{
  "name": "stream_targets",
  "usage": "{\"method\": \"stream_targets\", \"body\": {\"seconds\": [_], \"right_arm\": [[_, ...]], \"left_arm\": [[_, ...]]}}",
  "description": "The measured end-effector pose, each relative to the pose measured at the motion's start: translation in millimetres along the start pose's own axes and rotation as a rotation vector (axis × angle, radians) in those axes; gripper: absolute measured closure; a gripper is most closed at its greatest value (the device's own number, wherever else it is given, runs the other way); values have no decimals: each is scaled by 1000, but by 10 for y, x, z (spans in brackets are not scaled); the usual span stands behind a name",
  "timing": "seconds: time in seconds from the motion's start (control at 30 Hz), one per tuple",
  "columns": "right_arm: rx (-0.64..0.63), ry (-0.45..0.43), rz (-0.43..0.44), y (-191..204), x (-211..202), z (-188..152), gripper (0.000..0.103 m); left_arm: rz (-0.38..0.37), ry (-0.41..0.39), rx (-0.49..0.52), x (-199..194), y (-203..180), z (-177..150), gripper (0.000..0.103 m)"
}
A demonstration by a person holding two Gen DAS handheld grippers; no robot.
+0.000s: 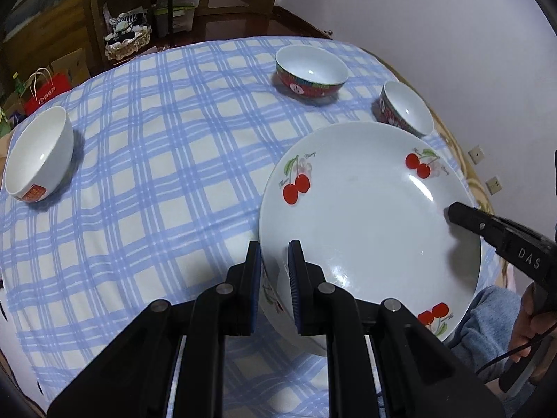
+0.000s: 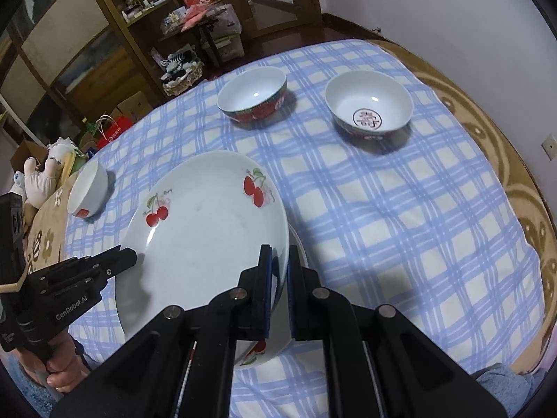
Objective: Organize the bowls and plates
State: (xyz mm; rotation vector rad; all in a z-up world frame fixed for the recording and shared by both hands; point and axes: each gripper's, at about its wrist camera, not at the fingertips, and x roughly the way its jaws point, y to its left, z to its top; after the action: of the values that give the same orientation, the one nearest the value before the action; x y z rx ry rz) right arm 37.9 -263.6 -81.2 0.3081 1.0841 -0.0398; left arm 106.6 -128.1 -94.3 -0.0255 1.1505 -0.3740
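While three bowls sit apart on the checked cloth [image 1: 156, 132], the left tongs [image 1: 273, 254] and right tongs [image 2: 278, 257] each clamp opposite rims of the cherry plate [image 1: 365, 216].

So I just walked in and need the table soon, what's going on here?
A person is holding one cherry-patterned plate with two handheld grippers: the left gripper is clamped on its near-left rim, the right gripper on the opposite rim. The plate hangs tilted above the checked tablecloth. Three bowls sit apart: a plain white bowl and two red-banded bowls.
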Motion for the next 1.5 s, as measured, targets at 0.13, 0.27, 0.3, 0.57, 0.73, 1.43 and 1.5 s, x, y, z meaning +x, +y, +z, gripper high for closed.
{"method": "stream_targets", "body": {"seconds": [0.13,0.27,0.3,0.57,0.73,1.43,1.5], "right_arm": [[-2,26,11,-12,70,-55,94],[0,48,12,13,129,-101,94],[-4,52,6,19,142,-107,94],[4,86,-17,33,250,-175,94],[1,105,-36,33,309,-213,94],[-24,103,-161,108,418,-263,91],[-25,101,-164,116,410,-266,91]], "left_arm": [[16,2,8,42,18,-29,88],[38,17,20,101,32,-58,88],[38,22,19,118,37,-66,88],[57,45,29,234,47,-100,88],[60,58,44,290,39,-109,88],[68,74,126,378,-23,-147,88],[68,78,128,386,-20,-136,88]]}}
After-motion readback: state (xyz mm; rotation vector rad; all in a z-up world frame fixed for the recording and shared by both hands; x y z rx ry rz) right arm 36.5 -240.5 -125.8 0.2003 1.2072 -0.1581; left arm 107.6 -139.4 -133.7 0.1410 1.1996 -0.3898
